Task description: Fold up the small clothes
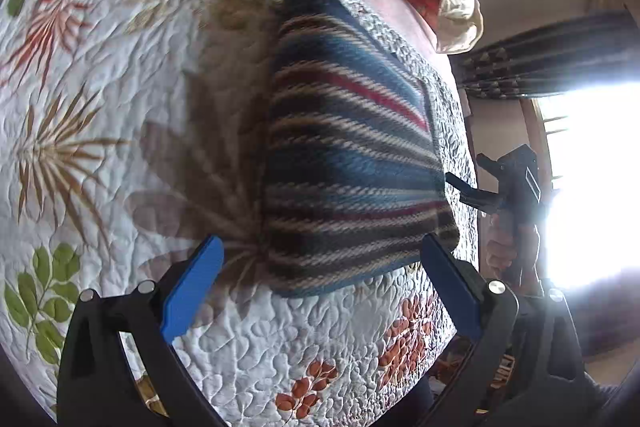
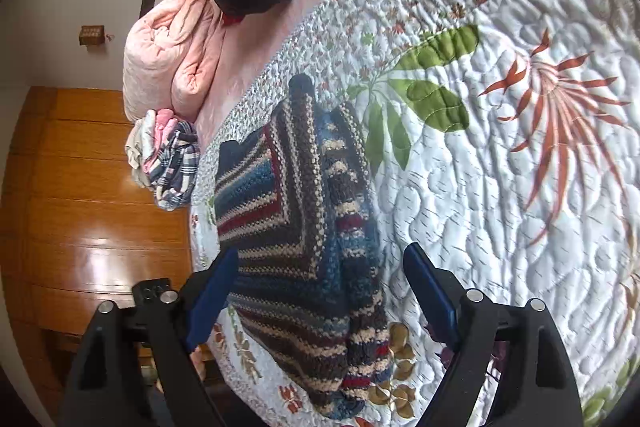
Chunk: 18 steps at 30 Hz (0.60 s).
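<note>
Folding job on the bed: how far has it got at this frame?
Done: the striped knit sweater lies on the floral quilt with one side already folded over the body. In hand: nothing; the left gripper and right gripper are both open above it. Left: the remaining folds, and a heap of unfolded clothes waits at the bed edge.

- The small knitted sweater [image 1: 352,147] [image 2: 304,227] has stripes in blue, dark brown, cream and dark red, with a dark navy trim at the far end.
- It lies flat on the quilted bed cover, near the edge of the bed.
- It is partly folded: in the right wrist view one striped part lies across the body, so the stripes meet at an angle.
- Nothing holds it.
</note>
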{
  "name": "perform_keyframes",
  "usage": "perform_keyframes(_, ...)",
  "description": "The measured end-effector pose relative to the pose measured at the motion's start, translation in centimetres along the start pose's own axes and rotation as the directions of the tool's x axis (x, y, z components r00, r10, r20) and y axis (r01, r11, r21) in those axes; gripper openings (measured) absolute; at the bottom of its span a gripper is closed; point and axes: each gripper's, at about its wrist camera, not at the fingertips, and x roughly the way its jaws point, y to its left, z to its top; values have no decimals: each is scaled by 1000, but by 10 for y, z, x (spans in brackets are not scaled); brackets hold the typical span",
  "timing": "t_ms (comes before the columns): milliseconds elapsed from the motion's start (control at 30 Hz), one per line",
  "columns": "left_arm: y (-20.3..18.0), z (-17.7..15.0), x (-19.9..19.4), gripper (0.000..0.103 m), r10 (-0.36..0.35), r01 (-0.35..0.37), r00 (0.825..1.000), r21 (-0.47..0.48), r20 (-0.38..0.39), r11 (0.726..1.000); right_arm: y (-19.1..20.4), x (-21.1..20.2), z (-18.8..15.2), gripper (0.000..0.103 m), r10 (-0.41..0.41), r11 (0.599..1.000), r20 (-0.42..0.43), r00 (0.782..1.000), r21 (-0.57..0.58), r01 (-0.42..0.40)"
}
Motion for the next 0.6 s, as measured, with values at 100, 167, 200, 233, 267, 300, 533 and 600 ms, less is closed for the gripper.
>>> perform_keyframes(100,14,4,5,98,-88,88,996,-43,5,995,2,24,19,85,24,1000,-62,998,-5,-24)
perform_keyframes(167,21,6,13,98,-110,110,994,-56,-3,992,-1,39,28,85,-9,1000,-90,996,-12,8)
perform_keyframes(200,21,7,20,98,-132,131,991,-58,-13,990,-3,45,32,85,-24,1000,-99,995,-13,23)
perform_keyframes(233,23,6,25,98,-157,155,987,-65,-24,986,-5,49,35,85,-25,1000,-106,994,-13,24)
perform_keyframes(267,25,6,32,98,-185,182,982,-72,-37,981,-5,52,37,85,-17,1000,-113,993,-17,15)
perform_keyframes(300,27,6,39,98,-217,212,975,-77,-52,974,-5,55,39,85,-7,1000,-116,993,-22,5)
perform_keyframes(533,25,6,75,97,-355,347,933,-101,-65,932,1,75,51,85,25,999,-126,992,-34,-29)
perform_keyframes(600,18,11,85,97,-366,358,927,-100,-81,928,5,80,55,85,47,998,-132,990,-38,-53)
